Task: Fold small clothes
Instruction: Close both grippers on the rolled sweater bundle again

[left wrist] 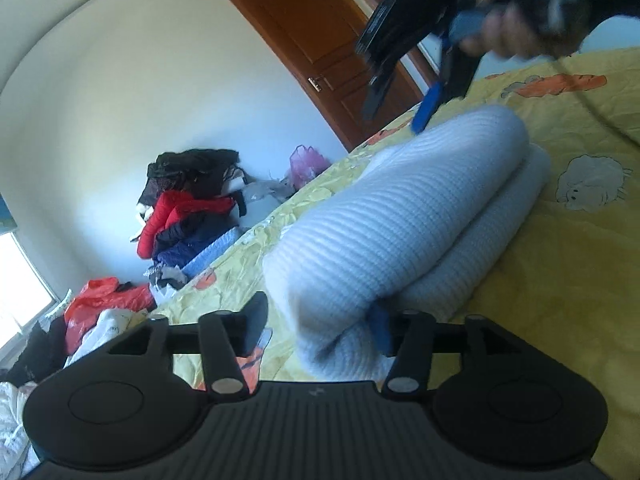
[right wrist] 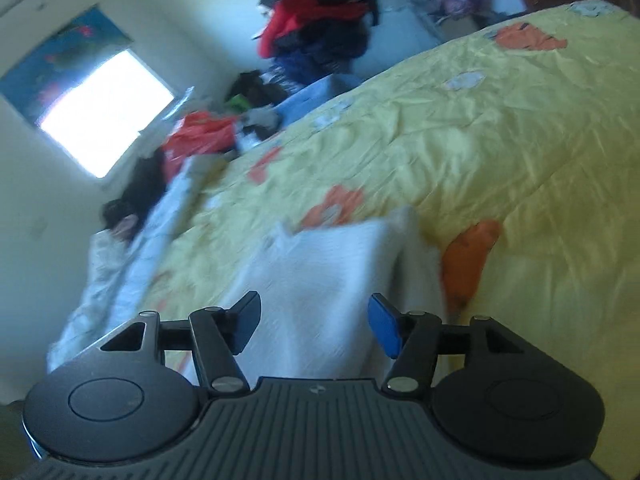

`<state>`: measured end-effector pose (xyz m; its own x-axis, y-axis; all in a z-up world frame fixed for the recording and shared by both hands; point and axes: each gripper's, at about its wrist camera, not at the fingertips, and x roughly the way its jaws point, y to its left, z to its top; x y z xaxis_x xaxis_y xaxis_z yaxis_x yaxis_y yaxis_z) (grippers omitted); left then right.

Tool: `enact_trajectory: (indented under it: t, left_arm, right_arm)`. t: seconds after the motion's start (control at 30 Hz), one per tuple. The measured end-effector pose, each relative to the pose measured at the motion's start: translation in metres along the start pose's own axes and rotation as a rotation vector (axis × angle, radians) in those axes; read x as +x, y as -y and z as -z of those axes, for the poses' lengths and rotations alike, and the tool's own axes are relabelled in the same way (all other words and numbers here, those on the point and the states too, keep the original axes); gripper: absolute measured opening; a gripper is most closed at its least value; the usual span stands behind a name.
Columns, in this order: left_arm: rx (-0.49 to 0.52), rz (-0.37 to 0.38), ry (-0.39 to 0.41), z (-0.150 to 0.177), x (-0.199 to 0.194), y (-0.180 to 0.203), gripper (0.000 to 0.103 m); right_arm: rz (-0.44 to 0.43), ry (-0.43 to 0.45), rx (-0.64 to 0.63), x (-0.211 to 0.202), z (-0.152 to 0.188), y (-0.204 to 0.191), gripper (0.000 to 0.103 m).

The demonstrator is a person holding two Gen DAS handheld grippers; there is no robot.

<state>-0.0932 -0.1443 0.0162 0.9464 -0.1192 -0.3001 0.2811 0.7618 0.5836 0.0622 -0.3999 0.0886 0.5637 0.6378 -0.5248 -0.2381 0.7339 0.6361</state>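
The white ribbed knit garment [left wrist: 400, 220] lies folded over on itself on the yellow bedspread [left wrist: 560, 280], its doubled layers bulging like a loose roll rather than lying flat. The left gripper [left wrist: 316, 320] sits right at its near end, jaws spread, with cloth between them but not visibly pinched; one blue pad [left wrist: 380, 330] touches the fold. The right gripper [right wrist: 312, 326] hovers over the far end, jaws likewise spread and gripping nothing, the cloth [right wrist: 320, 272] just ahead of them. My worry is that springy bulge: left unpressed, the top layer could slide off or unroll, and a jaw closing too deep might snag both layers and drag the fold askew. Heaped clothes [left wrist: 188, 208] sit beyond the bed. I can read no label or writing anywhere.
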Motion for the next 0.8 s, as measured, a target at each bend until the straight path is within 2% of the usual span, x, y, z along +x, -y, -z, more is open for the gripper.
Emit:
enact_trajectory:
  t: [0.13,0.2,0.23,0.27,0.33,0.37,0.47,0.53,0.6,0.63,0.67,0.7,0.73,0.8]
  left_arm:
    - [-0.045,0.016,-0.041,-0.001,0.008,-0.005,0.057]
    - [-0.06,0.024,-0.058,-0.003,0.015,-0.005,0.057]
    - [-0.072,0.034,-0.063,-0.004,0.019,-0.005,0.055]
    - [-0.083,0.048,-0.066,-0.005,0.025,-0.005,0.045]
    - [-0.05,0.012,-0.061,-0.01,0.029,0.005,0.038]
    - [-0.038,0.012,-0.053,-0.013,0.028,0.007,0.036]
    - [-0.013,0.031,-0.007,-0.019,0.015,0.009,0.033]
    - [0.046,0.044,0.019,-0.015,0.012,0.019,0.033]
    - [0.103,0.024,0.022,-0.008,0.015,0.033,0.034]
    - [0.106,0.003,0.019,-0.005,0.017,0.035,0.035]
    - [0.092,0.002,0.014,-0.004,0.018,0.033,0.038]
    - [0.067,0.014,0.008,-0.005,0.016,0.027,0.039]
    - [0.042,0.031,0.003,-0.006,0.012,0.019,0.042]
    - [0.003,0.065,0.011,-0.005,0.001,0.0,0.056]
  right_arm:
    - [0.049,-0.091,-0.089,-0.009,0.021,-0.015,0.065]
    - [0.061,-0.131,-0.094,-0.005,0.033,-0.016,0.063]
    - [0.037,-0.149,-0.092,-0.002,0.04,-0.016,0.054]
    - [0.019,-0.162,-0.102,0.001,0.047,-0.017,0.042]
    - [0.014,-0.165,-0.149,0.006,0.056,-0.023,0.026]
    - [0.022,-0.161,-0.163,0.004,0.055,-0.026,0.021]
    - [0.043,-0.101,-0.219,-0.023,0.046,-0.034,0.019]
    - [0.102,-0.096,-0.256,-0.032,0.046,-0.026,0.018]
    - [0.13,-0.145,-0.202,-0.018,0.053,-0.002,0.018]
    - [0.101,-0.126,-0.171,-0.016,0.057,0.006,0.019]
    - [0.092,-0.11,-0.151,-0.016,0.059,0.008,0.026]
    - [0.098,-0.098,-0.134,-0.017,0.059,0.008,0.027]
    - [0.097,-0.093,-0.127,-0.017,0.059,0.008,0.031]
    - [0.083,-0.089,-0.121,-0.019,0.061,0.007,0.044]
